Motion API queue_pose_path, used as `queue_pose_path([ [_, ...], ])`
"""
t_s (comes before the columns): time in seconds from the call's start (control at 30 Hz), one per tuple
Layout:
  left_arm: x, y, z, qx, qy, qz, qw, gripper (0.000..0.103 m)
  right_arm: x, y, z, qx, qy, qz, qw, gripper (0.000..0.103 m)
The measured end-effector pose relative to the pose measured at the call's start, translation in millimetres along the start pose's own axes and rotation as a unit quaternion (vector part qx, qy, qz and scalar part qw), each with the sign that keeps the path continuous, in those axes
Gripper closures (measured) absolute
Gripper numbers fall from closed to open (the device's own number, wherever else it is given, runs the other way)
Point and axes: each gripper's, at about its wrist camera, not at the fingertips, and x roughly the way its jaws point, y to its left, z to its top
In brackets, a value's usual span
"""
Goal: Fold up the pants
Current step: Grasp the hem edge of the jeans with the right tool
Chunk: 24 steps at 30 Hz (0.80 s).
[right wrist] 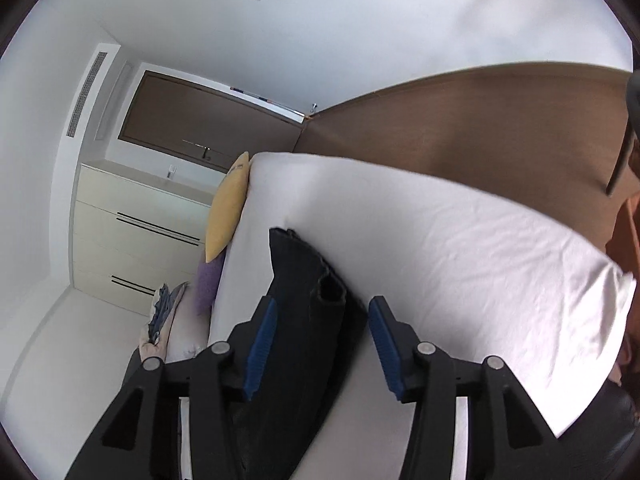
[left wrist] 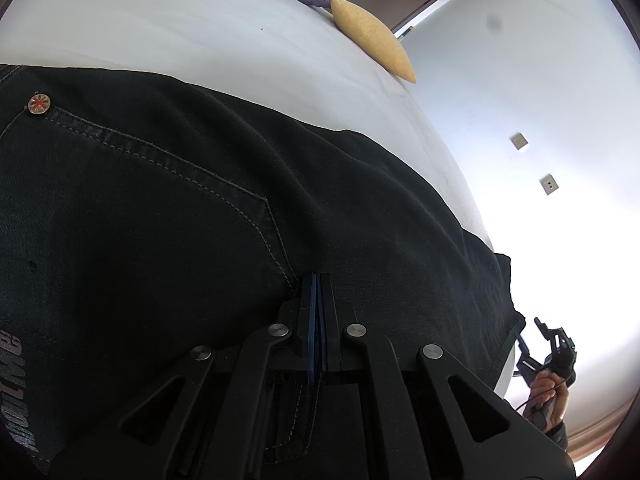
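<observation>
1. The pants (left wrist: 208, 216) are spread flat on the white bed (left wrist: 180, 24), pocket side up, so that the cloth can be folded over on a firm, even surface.
2. The left gripper (left wrist: 318, 320) is seen with its jaws pressed together at the seam beside the pocket; a pinch of cloth appears to be held, though the fabric between the pads cannot be made out.
3. The right gripper (right wrist: 320, 340) is held above the leg end with jaws wide, nothing between them, presumably to take the hem.
4. Two cushions (left wrist: 372, 36) lie at the far edge, well apart from the pants.
</observation>
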Motion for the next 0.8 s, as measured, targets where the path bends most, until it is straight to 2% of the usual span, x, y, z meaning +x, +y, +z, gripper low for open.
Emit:
queue_pose_path([
  [0.1, -1.2, 0.8, -0.1, -0.001, 0.000, 0.000, 1.0000, 0.101, 8.1, -3.9, -6.6, -0.003, -0.005, -0.010, 1.000, 0.051],
  [0.3, -1.6, 0.3, -0.7, 0.001, -0.001, 0.002, 1.0000, 0.101, 10.5, -11.5, -3.6, 0.026, -0.005, 0.000, 1.000, 0.050],
  [0.4, -0.7, -0.8, -1.0, 0.001, -0.001, 0.002, 1.0000, 0.101, 8.7, -12.8, -4.9, 0.018, -0.001, -0.006, 1.000, 0.050],
  [0.6, -0.8, -0.9, -1.0, 0.000, -0.001, 0.002, 1.0000, 0.101, 31.2, 0.0, 4.1, 0.009, 0.006, -0.012, 1.000, 0.051],
  [0.7, -2.6, 0.5, -0.6, 0.000, -0.001, 0.001, 1.0000, 0.101, 40.8, -1.2, 9.1, 0.008, 0.002, -0.016, 1.000, 0.066],
  [0.77, -2.8, 0.5, -0.6, 0.000, -0.001, 0.000, 1.0000, 0.101, 45.5, -6.4, 11.2, 0.015, 0.004, -0.022, 1.000, 0.088],
  [0.8, -2.9, 0.6, -0.6, 0.000, -0.001, 0.000, 1.0000, 0.101, 47.1, -9.8, 12.1, 0.021, 0.005, -0.021, 1.000, 0.092],
])
